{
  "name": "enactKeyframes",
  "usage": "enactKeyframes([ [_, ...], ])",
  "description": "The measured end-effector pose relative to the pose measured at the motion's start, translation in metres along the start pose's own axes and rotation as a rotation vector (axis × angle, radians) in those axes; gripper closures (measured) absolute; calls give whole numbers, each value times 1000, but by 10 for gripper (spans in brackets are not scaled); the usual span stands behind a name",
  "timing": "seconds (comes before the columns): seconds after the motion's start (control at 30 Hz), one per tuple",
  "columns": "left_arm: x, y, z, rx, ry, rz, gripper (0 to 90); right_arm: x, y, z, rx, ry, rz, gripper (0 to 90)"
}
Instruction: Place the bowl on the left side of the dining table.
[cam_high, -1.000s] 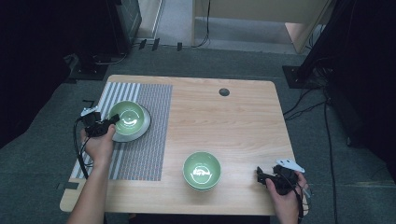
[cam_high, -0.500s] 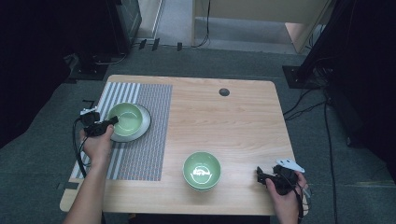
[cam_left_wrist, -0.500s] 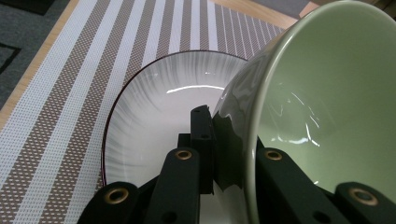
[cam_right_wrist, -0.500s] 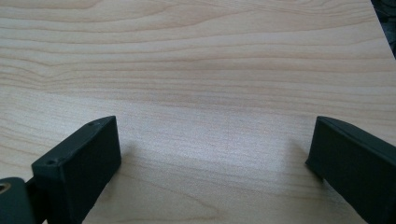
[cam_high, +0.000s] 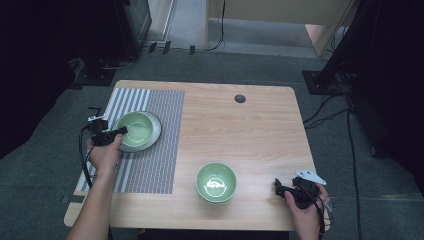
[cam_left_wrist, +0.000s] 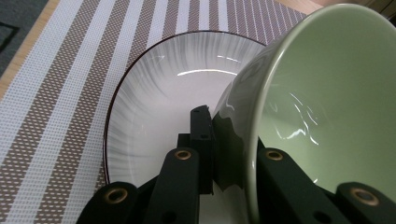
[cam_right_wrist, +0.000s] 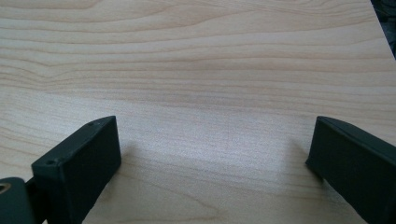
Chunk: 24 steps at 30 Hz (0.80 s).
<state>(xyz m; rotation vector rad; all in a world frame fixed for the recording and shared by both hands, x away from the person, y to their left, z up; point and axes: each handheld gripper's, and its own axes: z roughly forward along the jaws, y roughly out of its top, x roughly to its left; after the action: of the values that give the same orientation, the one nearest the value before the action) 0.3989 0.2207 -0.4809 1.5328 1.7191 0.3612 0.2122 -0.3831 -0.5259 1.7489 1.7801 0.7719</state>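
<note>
A pale green bowl (cam_high: 137, 127) sits on a white plate (cam_high: 156, 131) at the left of a striped placemat (cam_high: 150, 167). My left gripper (cam_high: 118, 132) is shut on the bowl's near rim. In the left gripper view, the bowl (cam_left_wrist: 327, 102) is tilted over the plate (cam_left_wrist: 154, 107), with one jaw outside its wall and one inside, both at my left gripper (cam_left_wrist: 225, 135). A second green bowl (cam_high: 216, 182) stands on the bare table near the front. My right gripper (cam_high: 278, 188) rests to its right, open. Between its jaws (cam_right_wrist: 210, 149) lies bare wood.
The wooden table (cam_high: 250, 135) has a dark round grommet (cam_high: 240, 98) near its far edge. The placemat (cam_left_wrist: 60, 93) covers the left part. Cables and dark equipment stand on the floor around the table.
</note>
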Motion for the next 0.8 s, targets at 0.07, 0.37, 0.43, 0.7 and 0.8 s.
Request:
enactKeyframes([
  [0.07,0,0,1,4,-4,-4,830,0,0,0,0,-1,1,20],
  [0.37,-2,6,3,38,-12,-20,811,0,0,0,0,-1,1,21],
  [0.43,-3,6,3,38,-15,-24,806,0,0,0,0,-1,1,20],
  [0.7,0,7,5,34,-24,-41,794,0,0,0,-1,0,0,20],
  [0.8,2,7,7,40,-20,-47,774,0,0,0,-1,0,0,20],
])
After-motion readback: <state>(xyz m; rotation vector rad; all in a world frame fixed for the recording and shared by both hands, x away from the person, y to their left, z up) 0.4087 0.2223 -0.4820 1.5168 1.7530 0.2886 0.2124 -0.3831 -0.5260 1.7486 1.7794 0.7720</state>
